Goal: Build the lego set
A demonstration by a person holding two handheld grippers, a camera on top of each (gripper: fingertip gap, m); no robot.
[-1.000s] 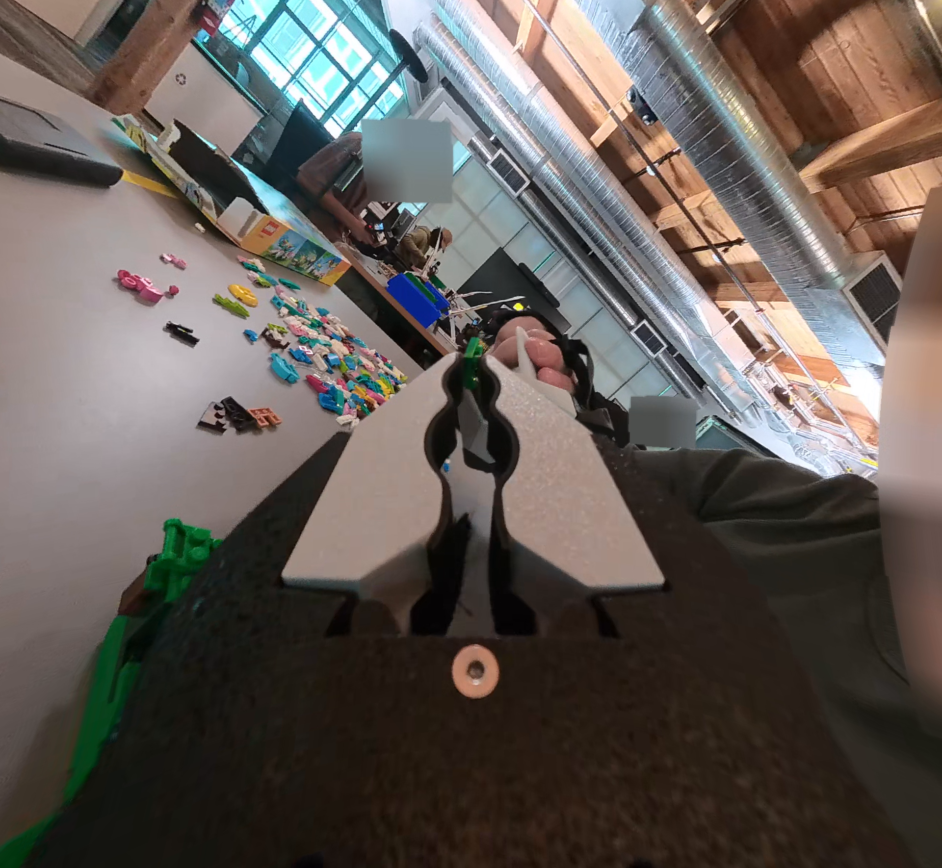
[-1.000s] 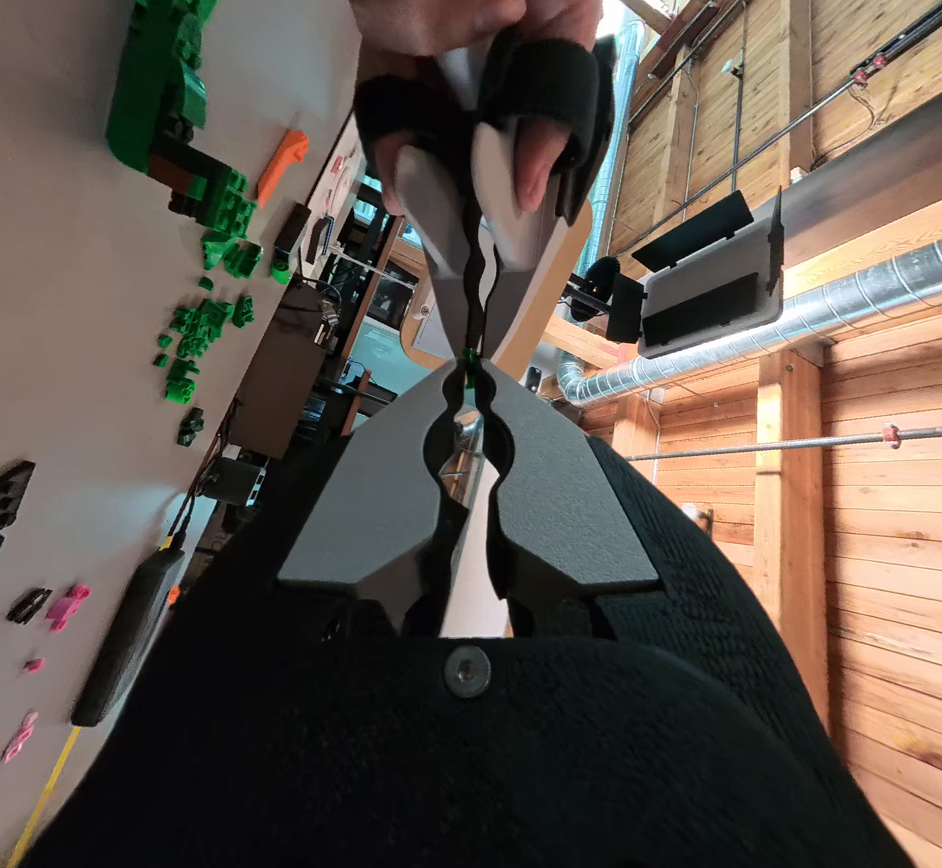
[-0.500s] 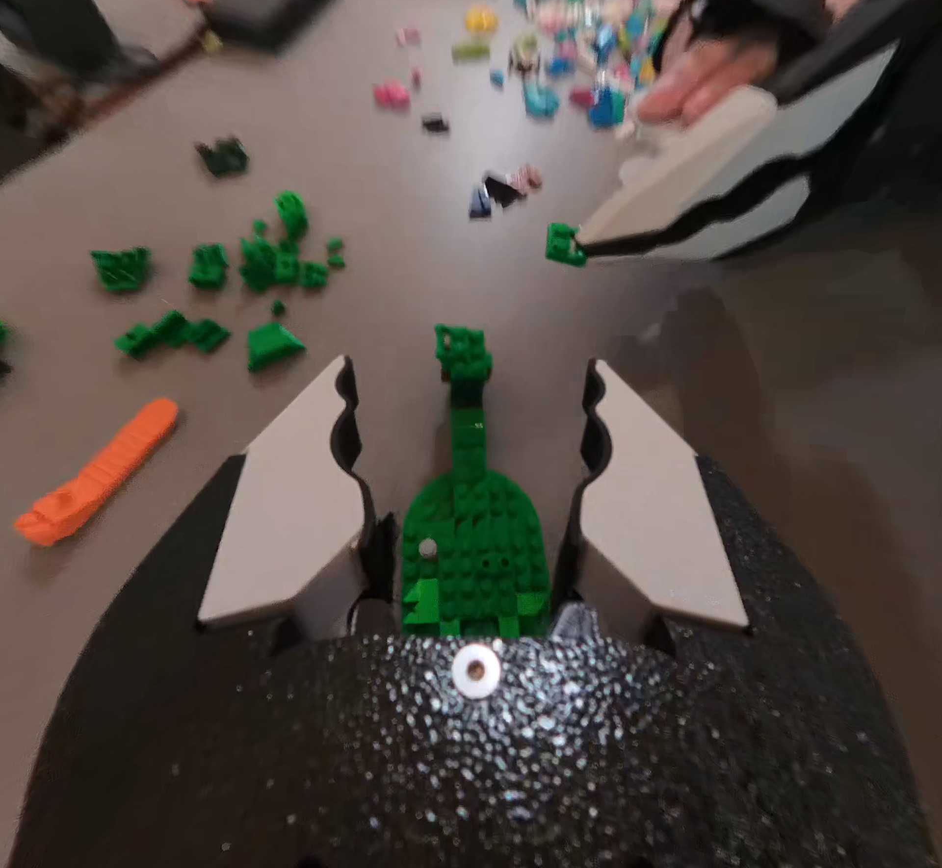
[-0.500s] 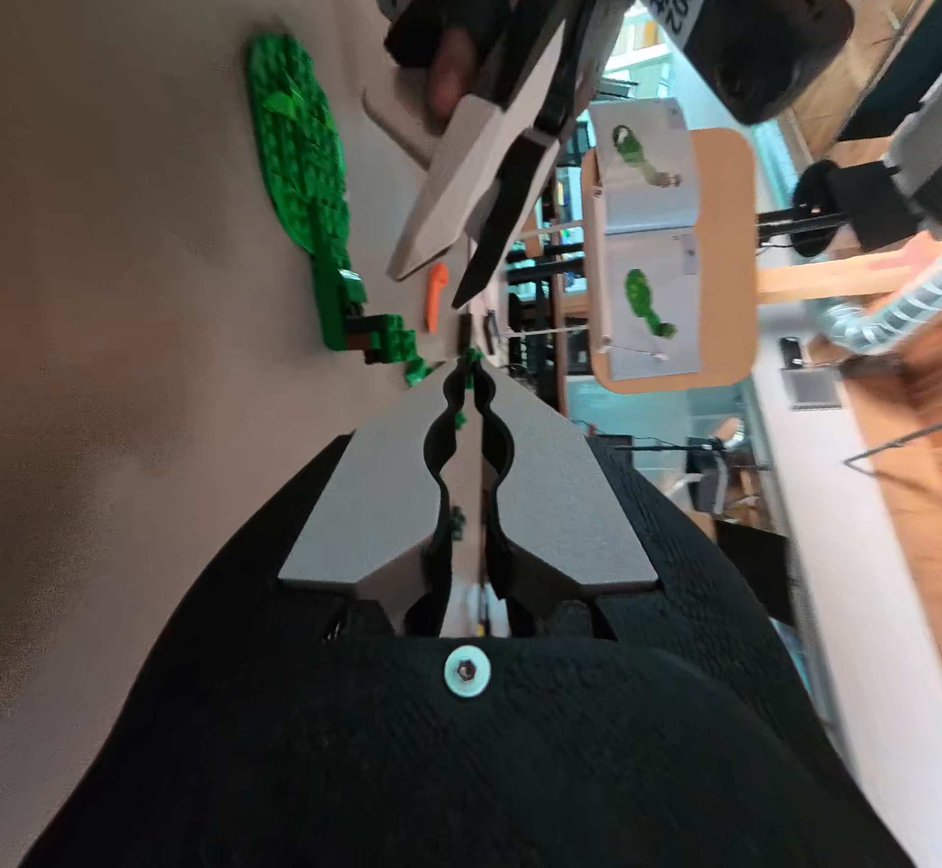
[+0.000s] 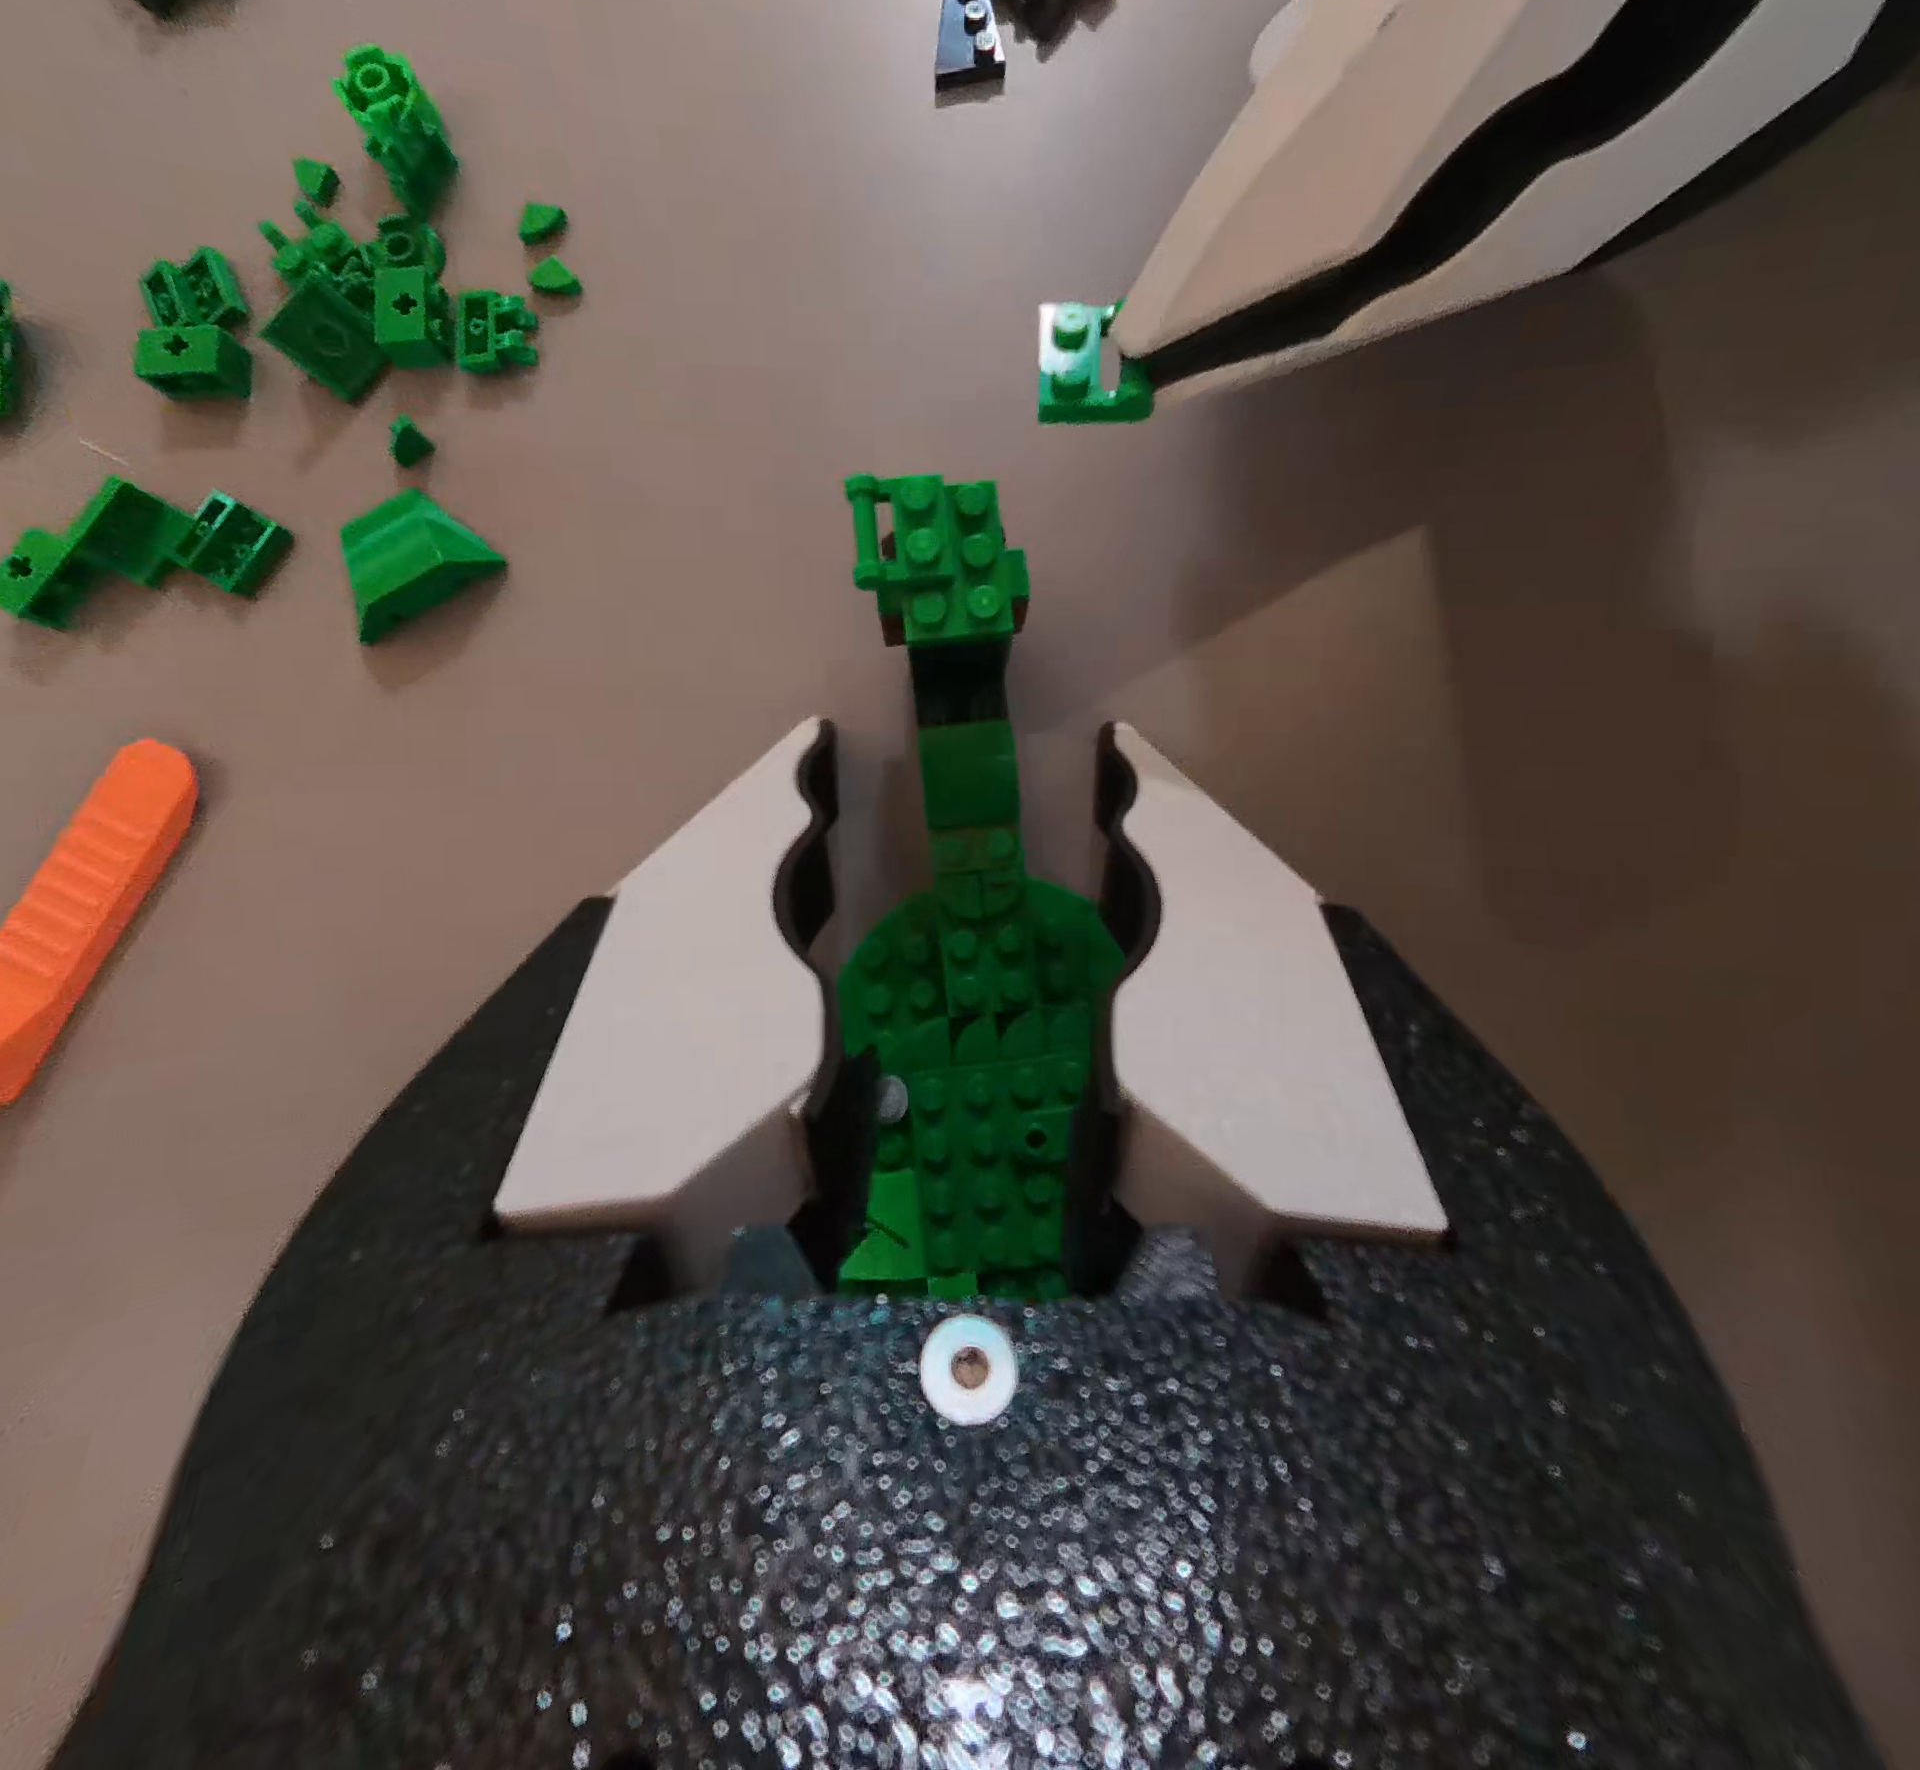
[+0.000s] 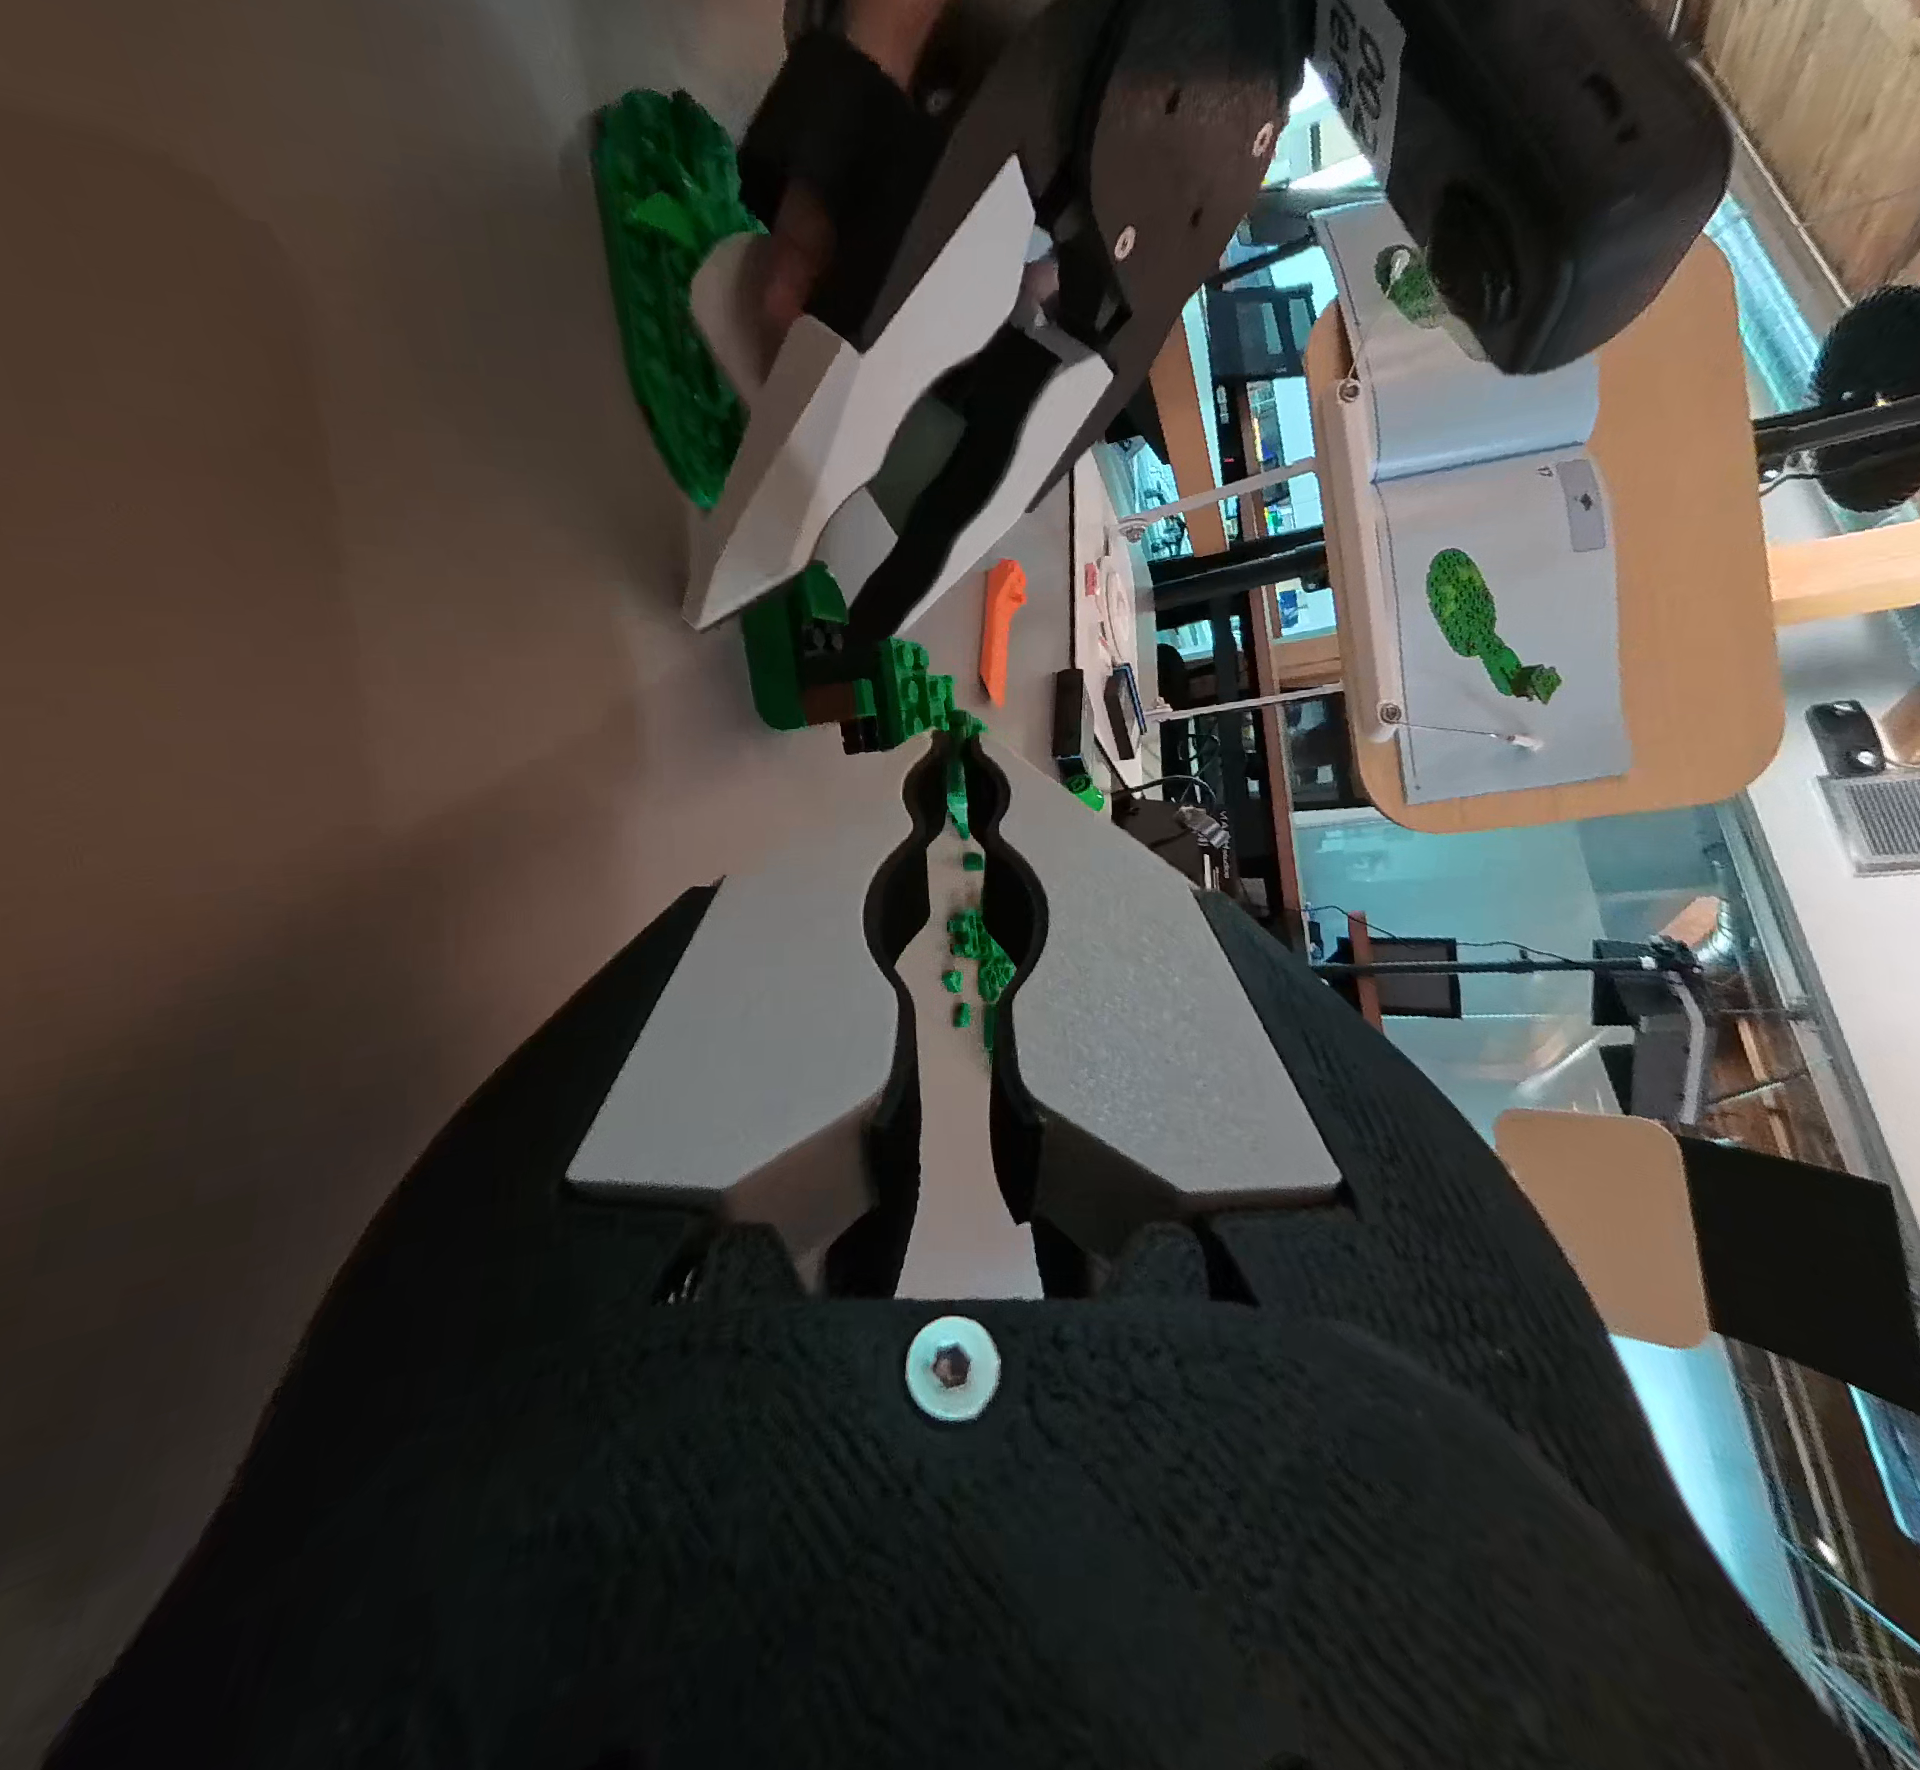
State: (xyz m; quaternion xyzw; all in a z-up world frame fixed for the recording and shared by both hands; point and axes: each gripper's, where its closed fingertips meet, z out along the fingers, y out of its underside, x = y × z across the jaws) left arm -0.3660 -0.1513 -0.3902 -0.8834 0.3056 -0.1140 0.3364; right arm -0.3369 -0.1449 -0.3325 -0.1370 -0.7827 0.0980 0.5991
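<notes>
wooden board (image 6: 1538, 764) | black device (image 6: 1070, 710) | grey table (image 5: 727, 162)

right gripper (image 6: 961, 756) pinching green piece (image 6: 958, 775)

White printed label (image 6: 1356, 73) on gripper housing

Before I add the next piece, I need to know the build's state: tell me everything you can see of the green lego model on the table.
The green lego model lies flat on the grey table: a rounded studded plate body narrowing to a smooth neck, with a raised studded block at the far end, brown and black bricks beneath it. The open left gripper straddles it. The right gripper, holding a small green piece, is apart from it.
</notes>
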